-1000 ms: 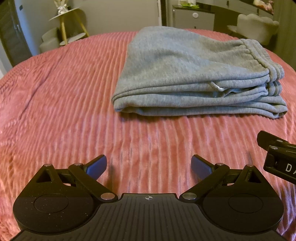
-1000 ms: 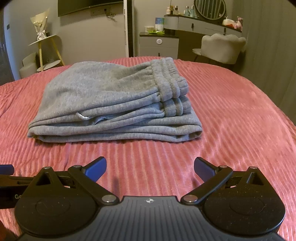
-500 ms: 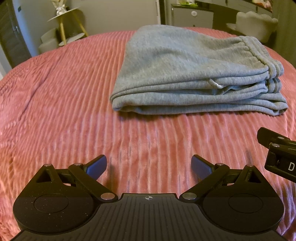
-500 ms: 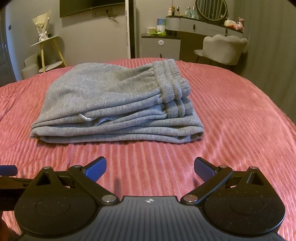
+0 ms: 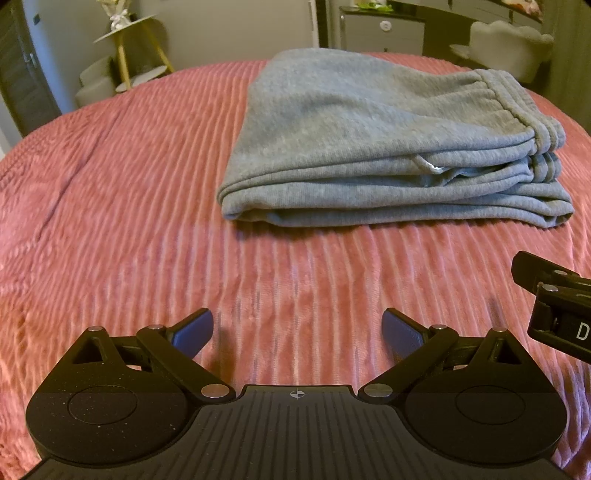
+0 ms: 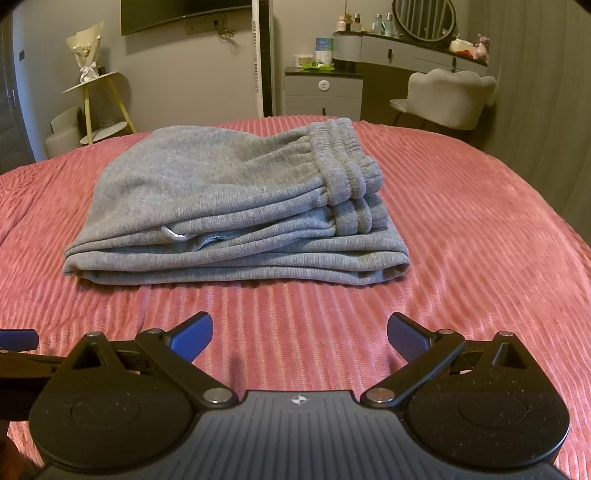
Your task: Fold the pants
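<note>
Grey sweatpants [image 5: 388, 147] lie folded in a flat stack on the pink ribbed bedspread [image 5: 129, 221], with the elastic waistband on top at the right. They also show in the right wrist view [image 6: 229, 206]. My left gripper [image 5: 297, 332] is open and empty, low over the bedspread, short of the stack's near left edge. My right gripper [image 6: 299, 334] is open and empty, short of the stack's near edge. The right gripper's body shows at the right edge of the left wrist view [image 5: 557, 310].
The bedspread [image 6: 480, 258] extends on all sides of the pants. Beyond the bed stand a yellow-legged side table [image 6: 98, 96], a grey drawer unit [image 6: 323, 90], a white chair [image 6: 450, 96] and a vanity desk with a mirror [image 6: 421, 22].
Both grippers have tilted up and drawn back slightly, so the pants sit lower in both views. The pants have not moved. Both grippers stay open.
</note>
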